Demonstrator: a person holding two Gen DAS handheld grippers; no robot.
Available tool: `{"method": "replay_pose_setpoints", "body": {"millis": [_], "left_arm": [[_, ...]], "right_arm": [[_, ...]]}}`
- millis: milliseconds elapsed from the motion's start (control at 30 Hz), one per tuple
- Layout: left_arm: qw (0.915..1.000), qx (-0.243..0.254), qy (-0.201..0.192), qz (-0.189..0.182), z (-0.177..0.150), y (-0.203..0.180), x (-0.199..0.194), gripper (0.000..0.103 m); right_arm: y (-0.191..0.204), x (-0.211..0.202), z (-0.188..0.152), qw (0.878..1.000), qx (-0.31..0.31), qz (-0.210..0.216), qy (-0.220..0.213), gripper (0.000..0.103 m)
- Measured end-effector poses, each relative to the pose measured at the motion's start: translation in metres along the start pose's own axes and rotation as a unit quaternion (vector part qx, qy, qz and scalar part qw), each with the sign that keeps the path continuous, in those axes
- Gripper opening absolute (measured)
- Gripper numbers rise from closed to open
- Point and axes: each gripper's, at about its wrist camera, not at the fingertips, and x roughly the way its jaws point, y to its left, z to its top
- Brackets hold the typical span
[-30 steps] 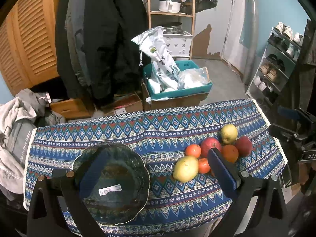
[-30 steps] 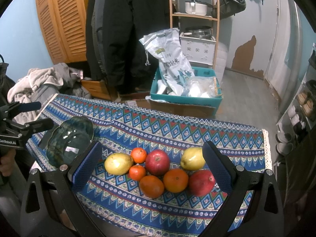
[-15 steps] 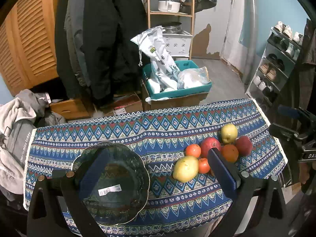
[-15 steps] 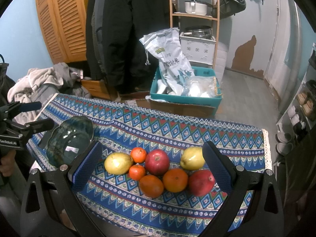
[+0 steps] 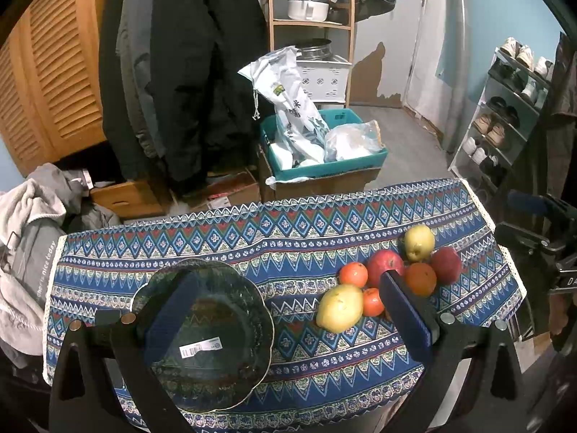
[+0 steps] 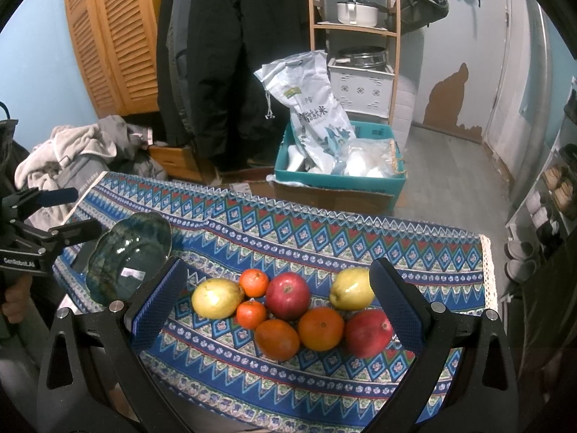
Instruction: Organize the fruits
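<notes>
Glass bowl holds only a sticker; fruits lie beside it; both tools gape wide, holding nothing.

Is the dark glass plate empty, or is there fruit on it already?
Empty. The glass plate holds only a white sticker label; all the fruit lies on the tablecloth beside it.

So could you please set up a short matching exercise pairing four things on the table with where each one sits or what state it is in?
Things:
1. glass plate
2. left gripper
3. red apple
4. right gripper

Places or states:
a. middle of the fruit cluster
b. open, over the plate
c. bare of fruit, at the cloth's left end
d. open, over the fruit cluster

Pairs: 1-c, 2-b, 3-a, 4-d
</notes>
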Motion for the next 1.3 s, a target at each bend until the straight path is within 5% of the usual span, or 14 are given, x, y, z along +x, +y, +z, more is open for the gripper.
{"method": "replay_pose_setpoints", "body": {"millis": [1300], "left_arm": [[0.9995, 0.016, 0.026, -0.008, -0.002, -0.013, 0.018, 0.102]], "right_arm": [[-0.011, -0.006, -0.007, 1.000, 0.013, 0.001, 0.007, 0.099]]}}
